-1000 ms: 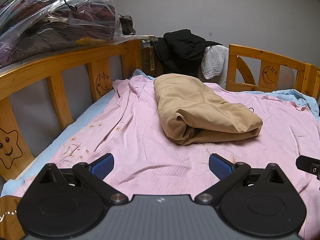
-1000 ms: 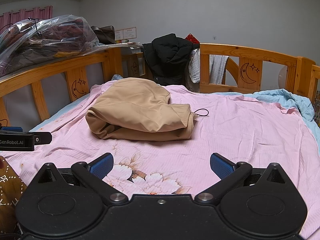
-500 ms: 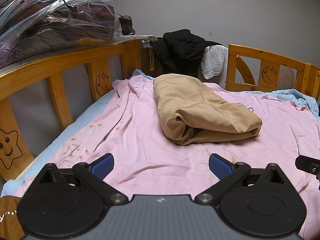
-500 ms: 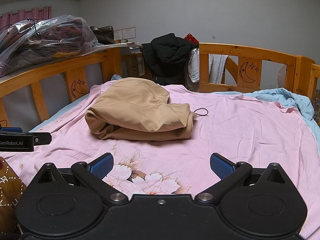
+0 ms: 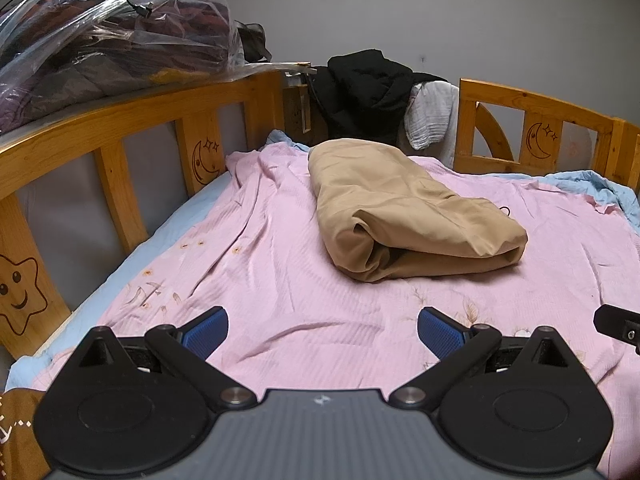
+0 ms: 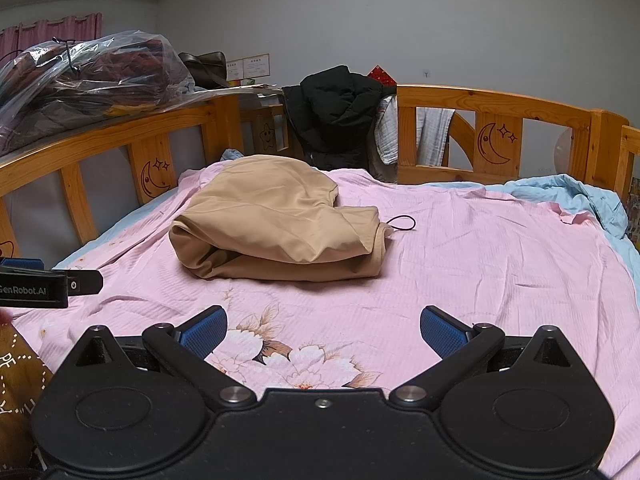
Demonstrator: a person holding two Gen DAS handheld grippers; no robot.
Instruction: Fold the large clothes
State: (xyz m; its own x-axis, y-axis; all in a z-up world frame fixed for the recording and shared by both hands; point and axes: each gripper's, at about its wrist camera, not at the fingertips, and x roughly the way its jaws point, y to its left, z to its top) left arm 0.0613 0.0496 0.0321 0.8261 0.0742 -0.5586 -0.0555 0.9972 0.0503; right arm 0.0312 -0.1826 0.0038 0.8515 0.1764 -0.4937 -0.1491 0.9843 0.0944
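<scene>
The left gripper [image 5: 322,326] and right gripper [image 6: 323,325] hover level and side by side, each with its 2 blue-padded fingers [image 5: 206,330] spread wide and nothing held between them; the left one's tip shows in the right wrist view.

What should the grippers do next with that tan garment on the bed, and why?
Probably nothing more than a small retreat. The tan garment already lies folded in a compact bundle on the pink sheet. The left gripper and the right gripper are both open, empty and short of it. A light pat to flatten the bulging near fold might help.
</scene>
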